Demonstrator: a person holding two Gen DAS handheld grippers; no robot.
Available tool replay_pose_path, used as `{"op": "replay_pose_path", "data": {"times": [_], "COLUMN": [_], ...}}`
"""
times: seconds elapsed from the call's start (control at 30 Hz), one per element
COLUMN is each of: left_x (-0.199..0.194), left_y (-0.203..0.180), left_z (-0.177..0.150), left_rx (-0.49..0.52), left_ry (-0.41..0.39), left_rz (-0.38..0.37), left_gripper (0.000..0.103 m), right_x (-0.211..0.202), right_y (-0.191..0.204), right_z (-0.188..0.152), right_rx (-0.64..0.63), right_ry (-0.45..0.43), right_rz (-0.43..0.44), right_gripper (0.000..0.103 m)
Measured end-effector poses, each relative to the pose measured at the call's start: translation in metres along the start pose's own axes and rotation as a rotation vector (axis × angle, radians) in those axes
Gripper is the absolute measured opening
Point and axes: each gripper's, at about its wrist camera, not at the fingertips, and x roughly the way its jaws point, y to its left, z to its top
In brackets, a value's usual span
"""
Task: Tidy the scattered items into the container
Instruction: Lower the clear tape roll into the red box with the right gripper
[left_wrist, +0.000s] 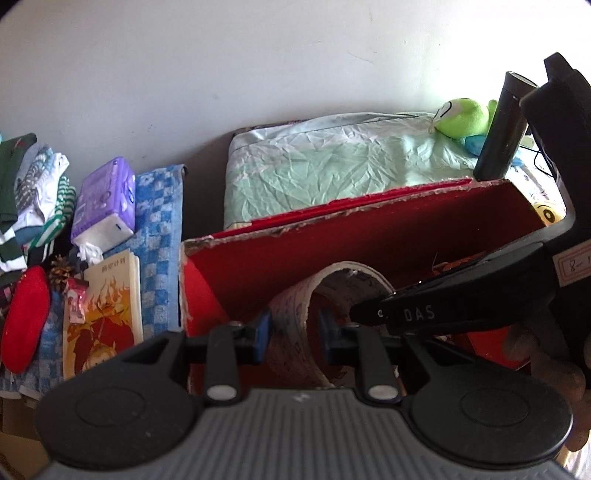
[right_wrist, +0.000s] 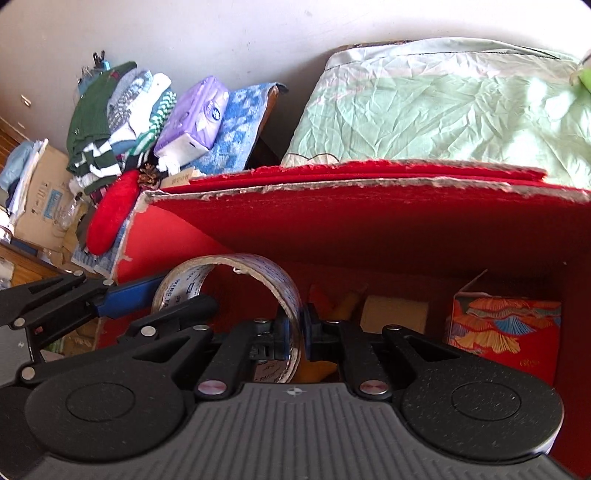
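Observation:
A roll of printed packing tape (left_wrist: 290, 306) (right_wrist: 258, 266) stands on edge over the inside of the open red box (left_wrist: 369, 236) (right_wrist: 369, 229). My left gripper (left_wrist: 295, 332) is shut on one side of the roll's wall, blue pads on either face. My right gripper (right_wrist: 295, 332) is shut on the opposite side of the same roll. In the left wrist view the right gripper's black body reaches in from the right. In the right wrist view a blue finger (right_wrist: 129, 291) of the left one comes in from the left.
Inside the box lie a red patterned carton (right_wrist: 506, 332) and beige and yellow items (right_wrist: 395, 314). Left of it sit a book with flames (left_wrist: 107, 314), a purple tissue pack (left_wrist: 105, 199), a red pouch (left_wrist: 26, 325), a pinecone (left_wrist: 61, 271) and folded clothes (left_wrist: 33, 192). Behind the box are a green pillow (left_wrist: 332, 166) and a plush frog (left_wrist: 461, 114).

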Motion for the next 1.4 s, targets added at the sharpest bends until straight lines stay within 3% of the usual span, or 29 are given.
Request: {"op": "replay_pose_path", "data": {"times": [0.23, 0.5, 0.63, 0.7, 0.9, 1.17, 1.4], "left_x": [0.014, 0.022, 0.019, 0.023, 0.03, 0.03, 0.033], "left_y": [0.004, -0.013, -0.013, -0.019, -0.012, -0.014, -0.02], "left_z": [-0.008, -0.011, -0.007, -0.006, -0.003, -0.007, -0.013], "left_rx": [-0.014, 0.073, 0.054, 0.067, 0.007, 0.008, 0.03], "left_ry": [0.018, -0.006, -0.017, -0.013, 0.026, 0.034, 0.04], "left_rz": [0.029, 0.131, 0.058, 0.065, 0.037, 0.037, 0.072], "left_gripper": [0.016, 0.02, 0.027, 0.027, 0.027, 0.027, 0.028], "right_x": [0.019, 0.025, 0.027, 0.029, 0.025, 0.023, 0.017], "right_y": [-0.006, -0.019, -0.036, -0.042, -0.039, -0.044, -0.052], "right_z": [0.002, -0.001, 0.0, 0.0, 0.002, 0.004, 0.003], "right_rx": [0.015, 0.099, 0.19, 0.231, 0.215, 0.238, 0.278], "right_ry": [0.047, 0.047, 0.066, 0.073, 0.061, 0.047, -0.001], "right_rz": [0.024, 0.048, 0.093, 0.109, 0.11, 0.142, 0.18], "right_gripper": [0.008, 0.01, 0.011, 0.013, 0.02, 0.031, 0.033]}}
